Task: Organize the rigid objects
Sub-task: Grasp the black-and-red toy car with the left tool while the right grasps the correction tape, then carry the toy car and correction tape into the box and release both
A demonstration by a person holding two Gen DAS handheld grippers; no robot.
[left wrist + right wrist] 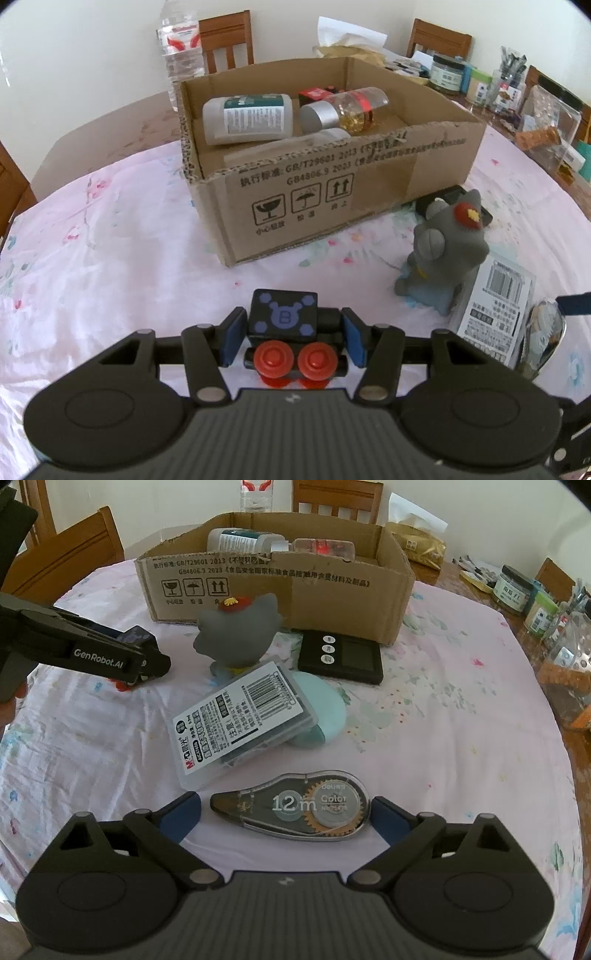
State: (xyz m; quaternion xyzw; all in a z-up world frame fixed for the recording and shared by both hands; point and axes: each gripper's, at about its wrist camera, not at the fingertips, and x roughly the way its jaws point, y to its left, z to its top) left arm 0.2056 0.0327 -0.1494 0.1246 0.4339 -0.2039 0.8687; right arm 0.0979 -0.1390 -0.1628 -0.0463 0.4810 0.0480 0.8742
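My left gripper (291, 341) straddles a black block figure (284, 319) with a purple bear mark and red feet; a gap shows between each blue pad and the toy. It also shows in the right wrist view (147, 661) at the left. My right gripper (286, 814) is open around a correction tape dispenser (295, 808) marked 12 m, pads just off its ends. The cardboard box (332, 192) holds a white bottle (251, 118) and a clear bottle with a silver cap (343, 109). The box also shows in the right wrist view (332, 594).
A grey cat figure (240, 631), a clear refill case (243, 720) on a mint round object (328, 705) and a black timer (341, 657) lie before the box. Jars (513, 589) stand at the table's right edge. Chairs surround the table; a water bottle (181, 55) stands behind the box.
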